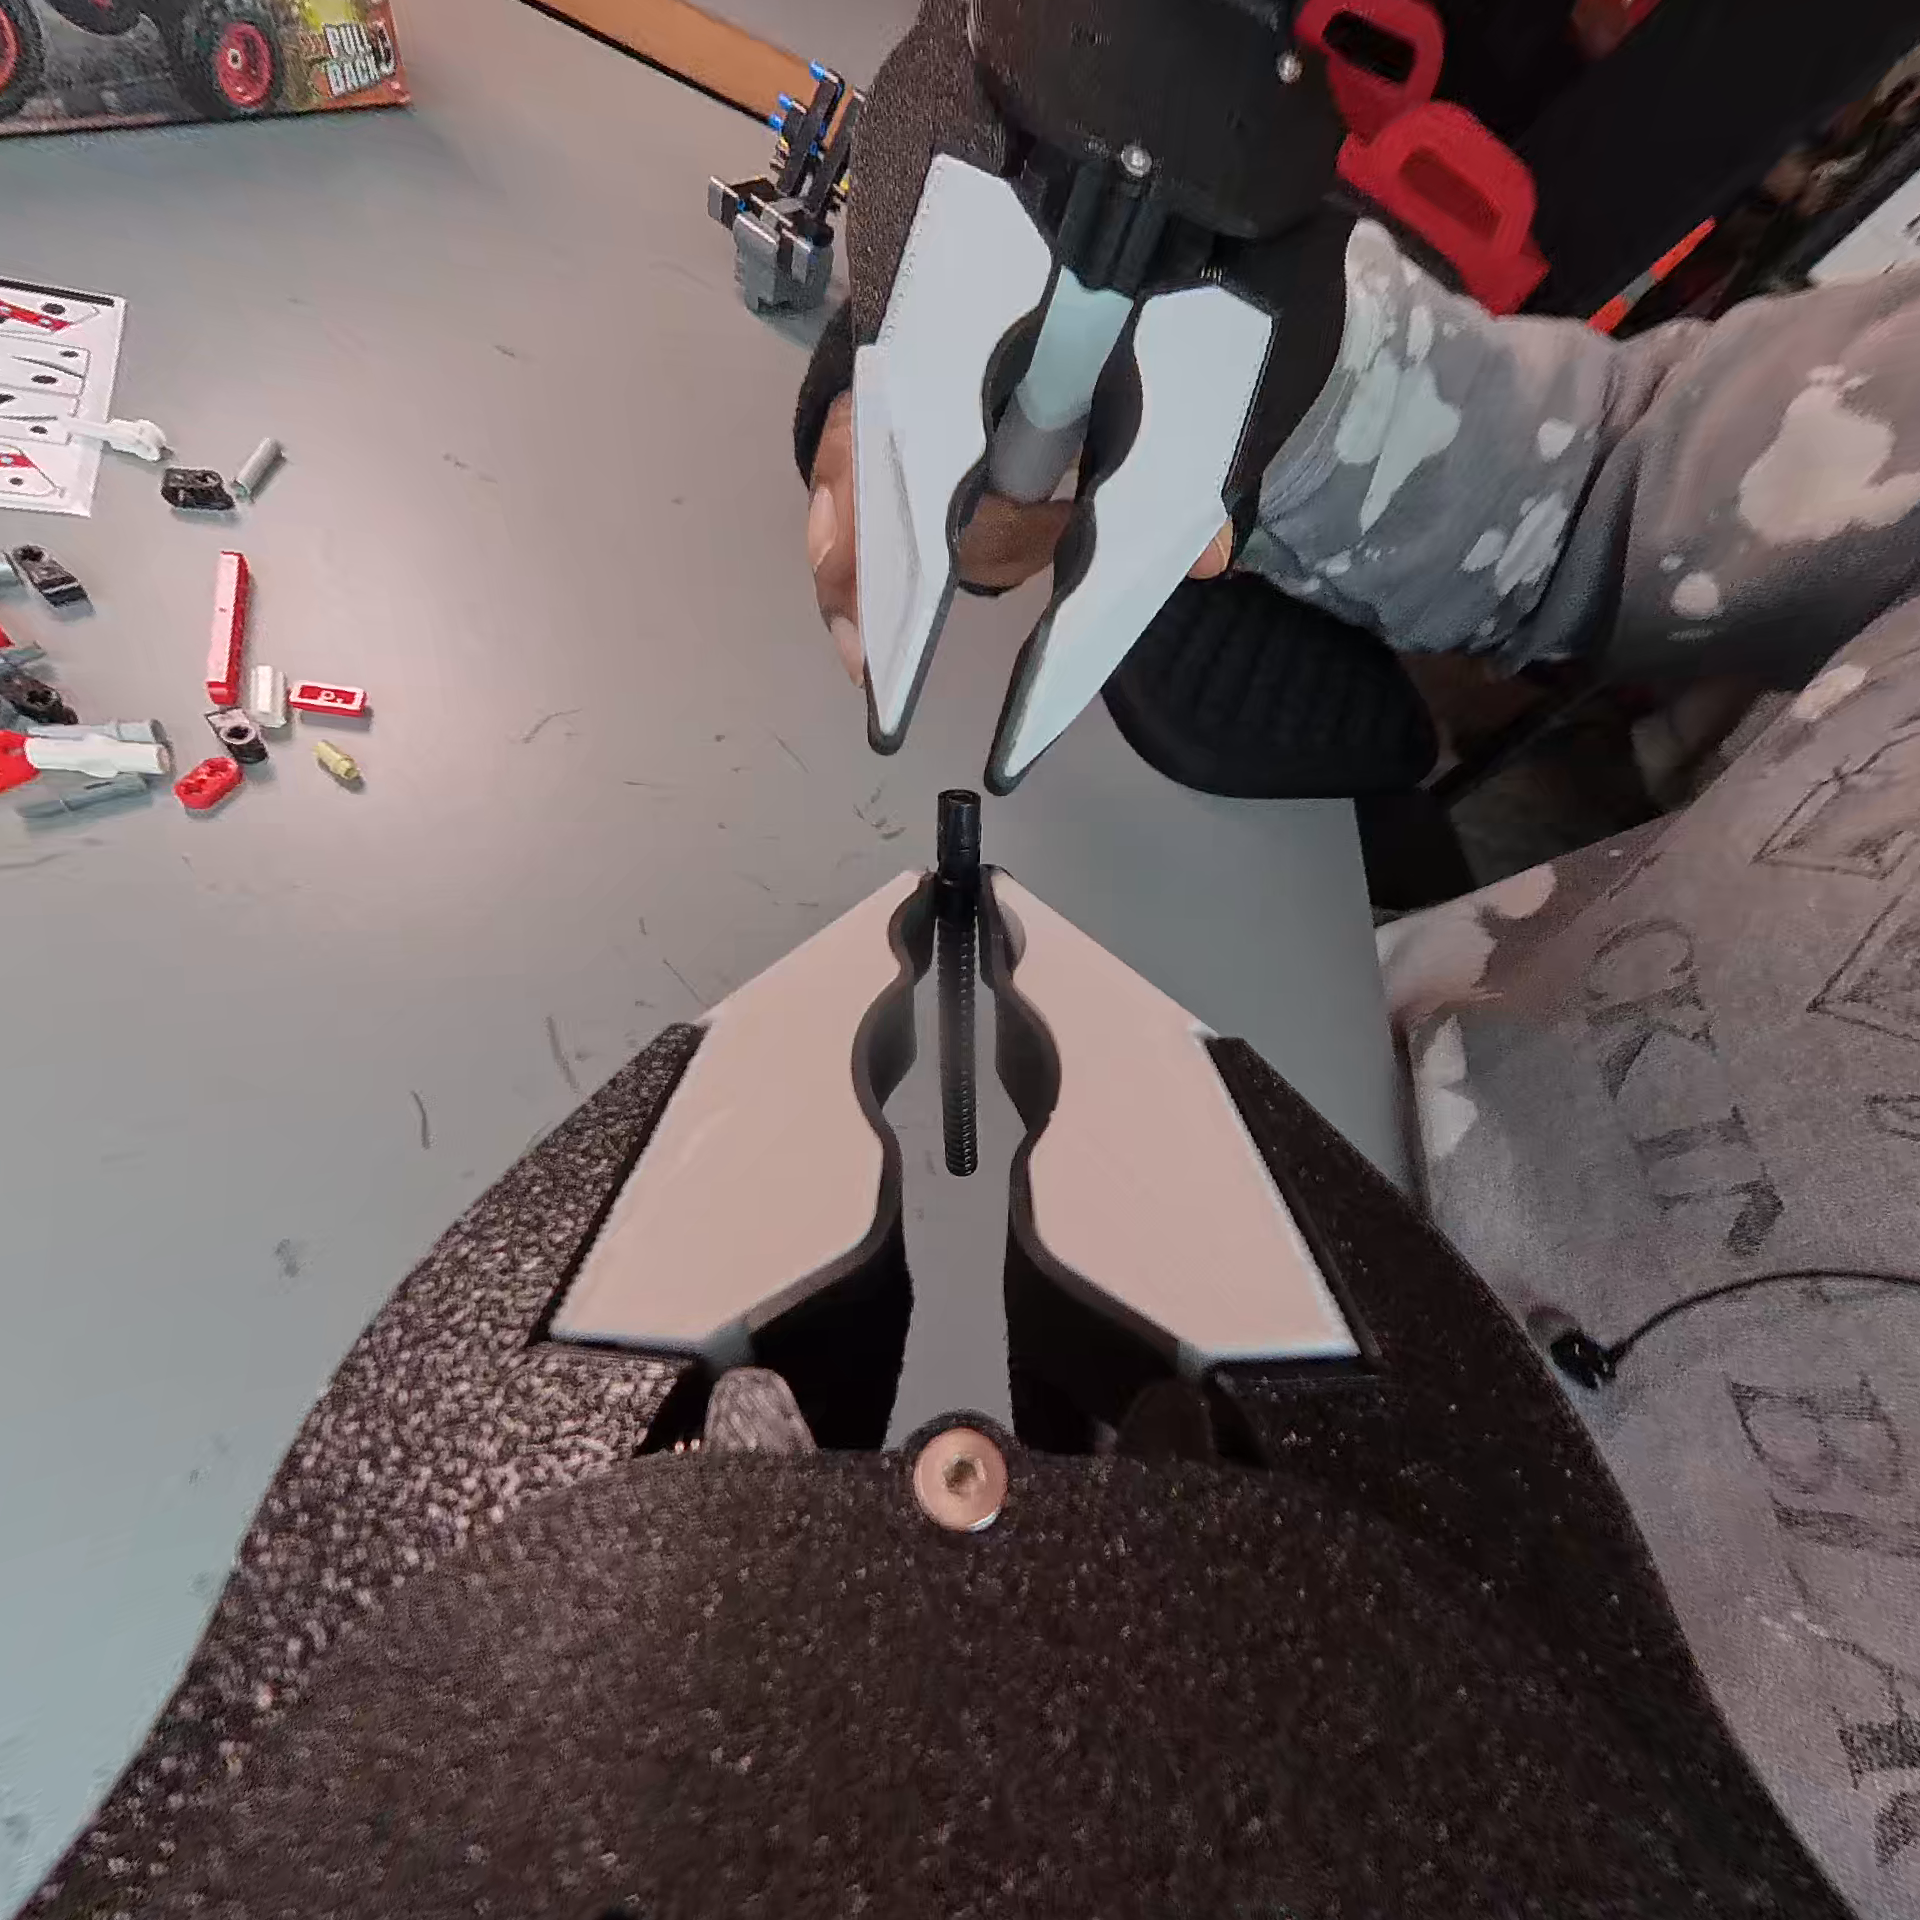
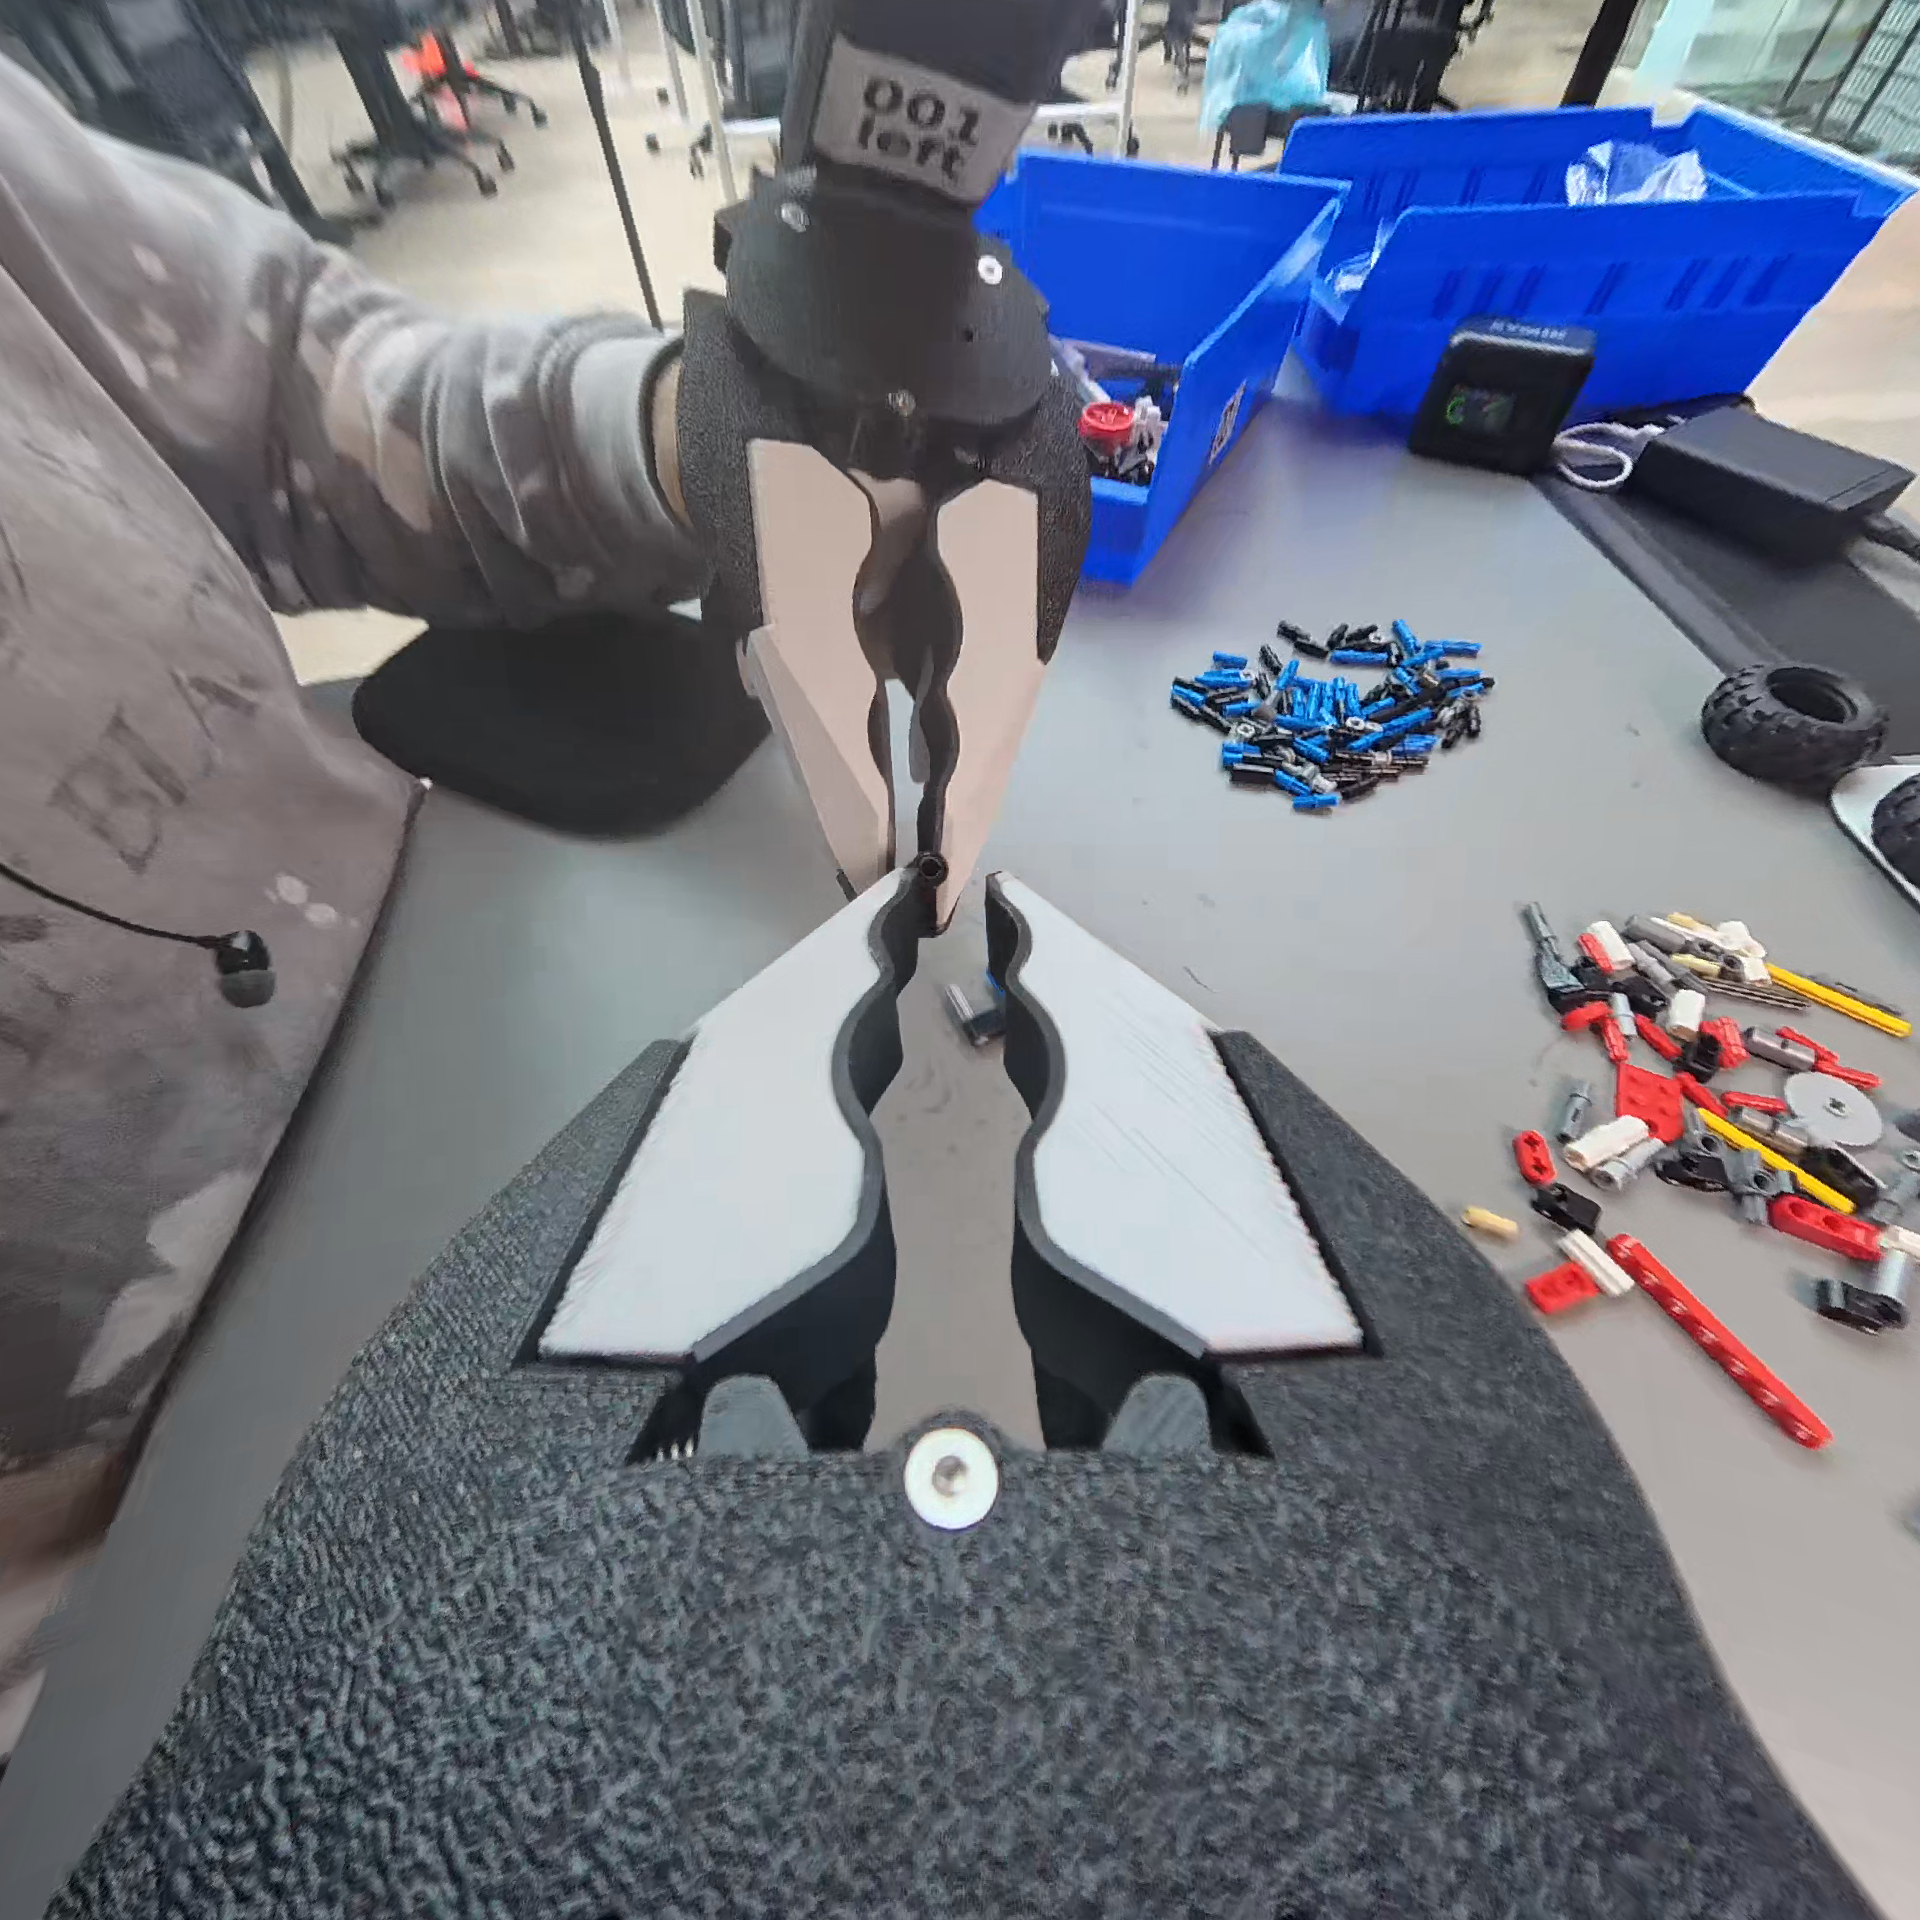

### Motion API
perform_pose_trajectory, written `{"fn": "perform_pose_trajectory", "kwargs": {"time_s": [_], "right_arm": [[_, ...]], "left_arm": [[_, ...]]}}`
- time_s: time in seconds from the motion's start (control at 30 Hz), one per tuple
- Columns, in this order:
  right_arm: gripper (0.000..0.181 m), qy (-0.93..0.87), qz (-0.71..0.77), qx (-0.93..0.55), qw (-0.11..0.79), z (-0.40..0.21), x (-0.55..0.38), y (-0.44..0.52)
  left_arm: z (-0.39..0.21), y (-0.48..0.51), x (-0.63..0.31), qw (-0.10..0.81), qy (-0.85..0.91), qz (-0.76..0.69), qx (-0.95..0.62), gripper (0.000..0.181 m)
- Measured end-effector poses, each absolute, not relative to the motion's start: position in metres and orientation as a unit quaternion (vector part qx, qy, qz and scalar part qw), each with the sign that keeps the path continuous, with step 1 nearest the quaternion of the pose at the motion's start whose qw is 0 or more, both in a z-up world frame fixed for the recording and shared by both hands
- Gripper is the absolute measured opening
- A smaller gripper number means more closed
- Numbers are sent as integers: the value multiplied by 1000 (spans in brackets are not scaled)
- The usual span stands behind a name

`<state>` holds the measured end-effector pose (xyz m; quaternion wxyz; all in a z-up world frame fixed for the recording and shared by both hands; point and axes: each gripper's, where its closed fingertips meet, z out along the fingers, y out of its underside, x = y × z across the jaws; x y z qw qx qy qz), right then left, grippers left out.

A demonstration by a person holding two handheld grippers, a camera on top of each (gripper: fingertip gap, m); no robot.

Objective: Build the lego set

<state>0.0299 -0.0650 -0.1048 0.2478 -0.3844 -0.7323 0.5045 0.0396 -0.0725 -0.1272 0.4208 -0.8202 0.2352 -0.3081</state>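
Note:
My left gripper (image 1: 956, 878) is shut on a thin black ribbed rod (image 1: 958, 1039). The rod's black pin end (image 1: 957, 821) sticks out past the fingertips. My right gripper (image 1: 943, 766) faces it tip to tip, open and empty, just short of that end. In the right wrist view my right gripper (image 2: 945, 888) is open. The rod's hollow end (image 2: 928, 865) sits by its left fingertip, held in the left gripper (image 2: 920, 883). A small black and blue piece (image 2: 977, 1013) lies on the grey table (image 2: 1299, 935) below the fingers.
A partial grey and black build (image 1: 784, 223), the set's box (image 1: 197, 52), a sticker sheet (image 1: 52, 395) and loose parts (image 1: 223, 665) lie to one side. Blue bins (image 2: 1174, 343), a pile of blue and black pins (image 2: 1340, 717), a tyre (image 2: 1792, 727) and mixed parts (image 2: 1714, 1101) lie to the other. The grippers are tip to tip, or close to it.

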Motion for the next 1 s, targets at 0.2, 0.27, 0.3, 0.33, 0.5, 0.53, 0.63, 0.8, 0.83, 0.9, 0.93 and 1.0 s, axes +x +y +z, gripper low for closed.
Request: {"fn": "perform_pose_trajectory", "kwargs": {"time_s": [0.2,0.27,0.3,0.33,0.5,0.53,0.63,0.8,0.83,0.9,0.93,1.0], "right_arm": [[34,-699,574,-351,243,-97,22,-82],[41,-710,571,-327,250,-99,23,-91],[44,-720,557,-318,264,-101,22,-94],[47,-731,533,-308,294,-104,20,-94],[57,-740,514,-265,342,-102,17,-111],[50,-734,524,-271,337,-101,16,-111],[26,-685,600,-306,276,-96,17,-102],[14,-619,681,-341,190,-98,19,-94],[14,-610,693,-341,174,-97,21,-94],[8,-592,718,-337,147,-93,25,-94],[8,-577,729,-342,140,-90,25,-91],[8,-555,741,-355,131,-88,24,-82]], "left_arm": [[-108,-84,38,436,137,-468,-756,6],[-100,-86,35,428,104,-529,-725,6],[-97,-87,35,423,95,-553,-711,6],[-95,-89,35,419,90,-570,-701,6],[-97,-91,37,403,75,-597,-690,7],[-98,-92,37,401,74,-600,-688,7],[-100,-89,35,399,59,-611,-682,9],[-105,-83,32,385,32,-642,-662,18],[-107,-81,32,387,31,-641,-662,24],[-104,-81,30,402,38,-643,-651,29],[-98,-84,28,407,45,-654,-636,30],[-88,-88,23,413,51,-672,-613,29]]}}
